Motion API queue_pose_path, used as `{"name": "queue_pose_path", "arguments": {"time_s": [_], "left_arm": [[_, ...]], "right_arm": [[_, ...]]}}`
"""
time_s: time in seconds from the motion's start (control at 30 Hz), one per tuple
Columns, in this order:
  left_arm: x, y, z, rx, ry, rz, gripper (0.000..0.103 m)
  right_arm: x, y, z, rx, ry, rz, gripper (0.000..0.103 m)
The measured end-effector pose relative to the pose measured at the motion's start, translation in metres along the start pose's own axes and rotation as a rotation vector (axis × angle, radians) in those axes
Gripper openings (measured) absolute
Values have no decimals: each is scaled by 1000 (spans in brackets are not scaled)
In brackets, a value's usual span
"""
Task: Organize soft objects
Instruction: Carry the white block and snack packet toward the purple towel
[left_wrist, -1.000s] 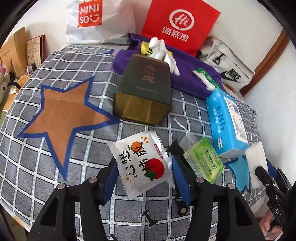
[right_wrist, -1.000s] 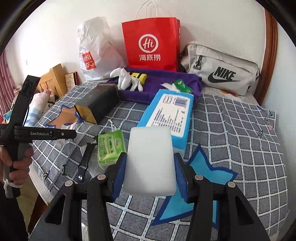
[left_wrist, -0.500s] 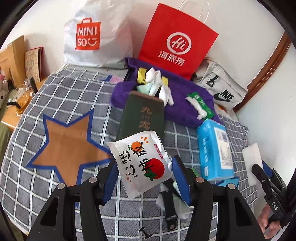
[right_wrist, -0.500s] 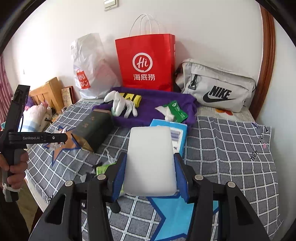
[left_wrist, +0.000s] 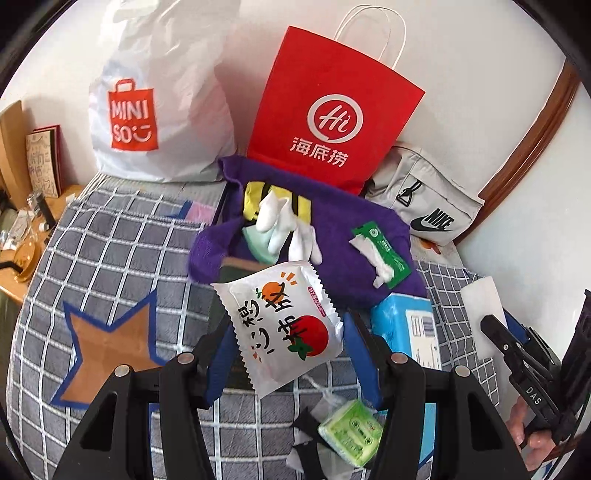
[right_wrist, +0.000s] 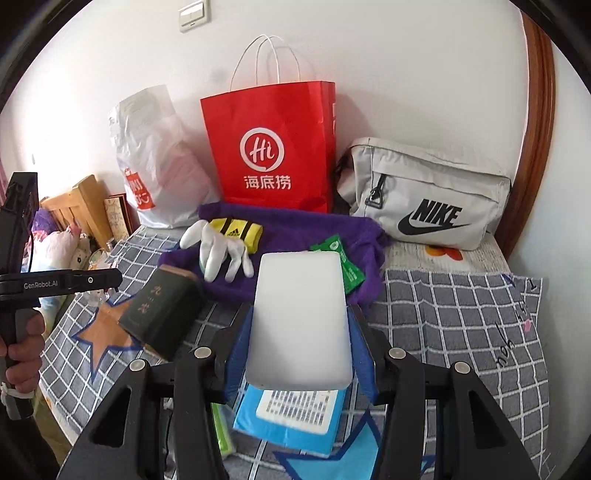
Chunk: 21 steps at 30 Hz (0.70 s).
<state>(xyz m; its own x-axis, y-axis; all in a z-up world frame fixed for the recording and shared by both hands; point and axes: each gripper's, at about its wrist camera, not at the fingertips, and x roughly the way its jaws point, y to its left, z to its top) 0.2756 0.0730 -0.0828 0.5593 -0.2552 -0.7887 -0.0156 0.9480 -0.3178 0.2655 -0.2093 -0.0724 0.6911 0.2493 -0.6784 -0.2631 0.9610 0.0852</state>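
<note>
My left gripper (left_wrist: 286, 341) is shut on a white snack packet (left_wrist: 280, 321) printed with an orange and a tomato, held in the air above the bed. My right gripper (right_wrist: 299, 345) is shut on a white sponge block (right_wrist: 299, 317), also lifted; it shows at the right edge of the left wrist view (left_wrist: 482, 310). Ahead lies a purple cloth (left_wrist: 343, 236) (right_wrist: 295, 225) holding a white glove (left_wrist: 284, 225) (right_wrist: 218, 251), a yellow band (right_wrist: 236, 232) and a green wipes packet (left_wrist: 384, 247).
A dark green box (right_wrist: 159, 314) lies on the checked bedspread (left_wrist: 110, 251). A blue tissue pack (left_wrist: 406, 328) (right_wrist: 291, 417) and a small green packet (left_wrist: 351, 435) lie below. A red paper bag (right_wrist: 273, 147), a white Miniso bag (left_wrist: 147, 110) and a grey Nike pouch (right_wrist: 428, 195) stand against the wall.
Both grippers have risen and moved forward toward the purple cloth with their objects still held. The dark box and the tissue pack now sit lower in both views.
</note>
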Motion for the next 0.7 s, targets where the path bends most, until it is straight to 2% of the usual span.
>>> {"name": "queue_pose_path", "arguments": {"time_s": [0.7], "left_arm": [[69, -29, 80, 26, 41, -62, 55]], "right_arm": [[86, -17, 80, -12, -10, 18, 50]]}}
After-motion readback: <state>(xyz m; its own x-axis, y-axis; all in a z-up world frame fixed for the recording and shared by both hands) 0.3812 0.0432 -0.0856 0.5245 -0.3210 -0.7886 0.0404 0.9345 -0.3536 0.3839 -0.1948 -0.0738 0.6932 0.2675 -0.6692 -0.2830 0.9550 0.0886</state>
